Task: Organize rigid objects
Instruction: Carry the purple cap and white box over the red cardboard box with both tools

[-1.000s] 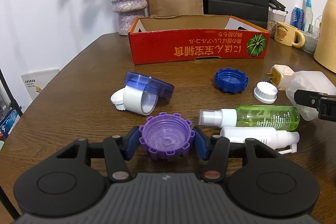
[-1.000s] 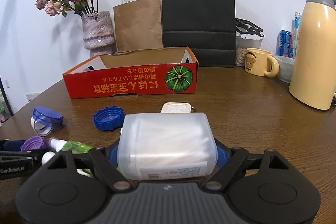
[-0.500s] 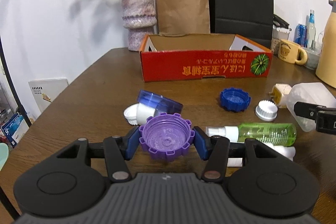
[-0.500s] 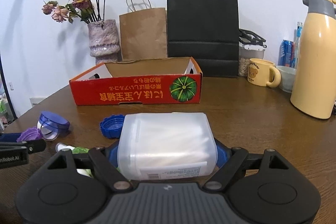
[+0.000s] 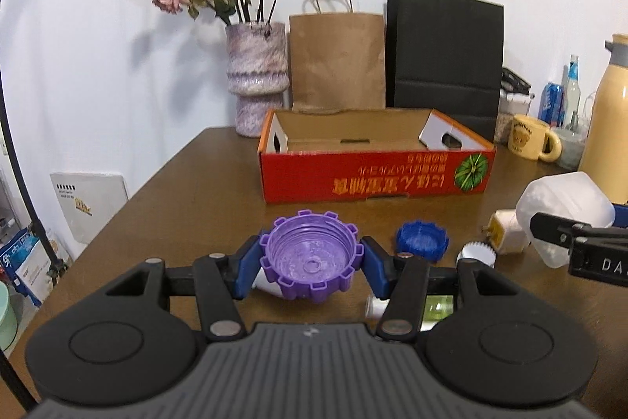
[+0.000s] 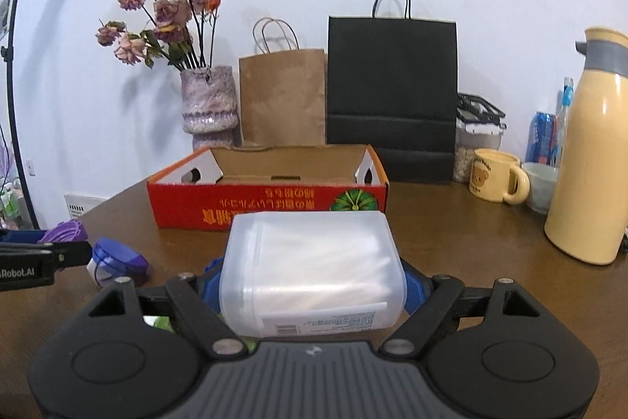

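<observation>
My left gripper point(image 5: 311, 264) is shut on a purple ridged cap point(image 5: 310, 258) and holds it above the table, short of the open red cardboard box point(image 5: 373, 179). My right gripper point(image 6: 310, 281) is shut on a translucent white plastic container point(image 6: 312, 269), also held up in front of the box point(image 6: 267, 207). In the left wrist view the container point(image 5: 565, 207) and right gripper show at the right edge. In the right wrist view the purple cap point(image 6: 64, 230) shows at the far left.
On the wooden table point(image 5: 188, 207) lie a blue cap point(image 5: 422, 238), a white cap point(image 5: 477, 256), a cream plug point(image 5: 504, 230), a green spray bottle point(image 5: 437, 307) and a blue lid point(image 6: 117, 256). Behind the box stand a vase point(image 5: 257, 81), paper bags point(image 5: 443, 50), a mug point(image 6: 496, 175) and a thermos point(image 6: 592, 152).
Both grippers have risen with their loads; the table objects sit lower in view and the box interior now shows.
</observation>
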`<control>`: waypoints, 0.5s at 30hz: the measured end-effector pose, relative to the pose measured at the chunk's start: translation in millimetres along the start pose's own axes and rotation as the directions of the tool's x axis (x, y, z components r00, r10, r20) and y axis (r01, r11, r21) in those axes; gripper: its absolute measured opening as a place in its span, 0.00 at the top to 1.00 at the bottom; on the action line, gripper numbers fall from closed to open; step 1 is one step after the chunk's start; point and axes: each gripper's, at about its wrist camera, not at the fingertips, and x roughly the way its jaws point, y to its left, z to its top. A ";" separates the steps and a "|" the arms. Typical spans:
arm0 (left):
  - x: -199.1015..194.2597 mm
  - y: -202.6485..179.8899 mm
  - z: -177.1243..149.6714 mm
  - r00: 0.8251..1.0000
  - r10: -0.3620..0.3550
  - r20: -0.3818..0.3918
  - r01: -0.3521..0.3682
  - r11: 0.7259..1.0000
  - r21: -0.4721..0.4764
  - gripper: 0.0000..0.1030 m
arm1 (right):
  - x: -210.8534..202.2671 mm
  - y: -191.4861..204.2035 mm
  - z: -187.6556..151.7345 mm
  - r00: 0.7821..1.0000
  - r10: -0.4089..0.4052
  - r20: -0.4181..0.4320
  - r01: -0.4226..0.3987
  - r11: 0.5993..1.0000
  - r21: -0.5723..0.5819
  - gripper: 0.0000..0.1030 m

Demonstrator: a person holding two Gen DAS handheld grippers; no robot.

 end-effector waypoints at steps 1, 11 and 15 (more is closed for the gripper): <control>-0.3 -0.2 2.7 1.000 -0.002 0.005 0.002 1.000 -0.001 0.46 | -0.6 1.0 2.5 1.000 0.002 0.007 -0.002 1.000 -0.005 0.21; 1.9 -10.7 33.7 0.998 -0.016 0.061 0.017 1.000 -0.005 0.46 | 2.3 10.0 31.5 0.998 0.019 0.064 -0.017 0.999 -0.039 0.21; 7.3 -14.6 45.2 0.997 -0.022 0.078 0.023 1.000 -0.016 0.46 | 7.0 14.3 41.6 0.997 0.029 0.077 -0.025 0.999 -0.048 0.21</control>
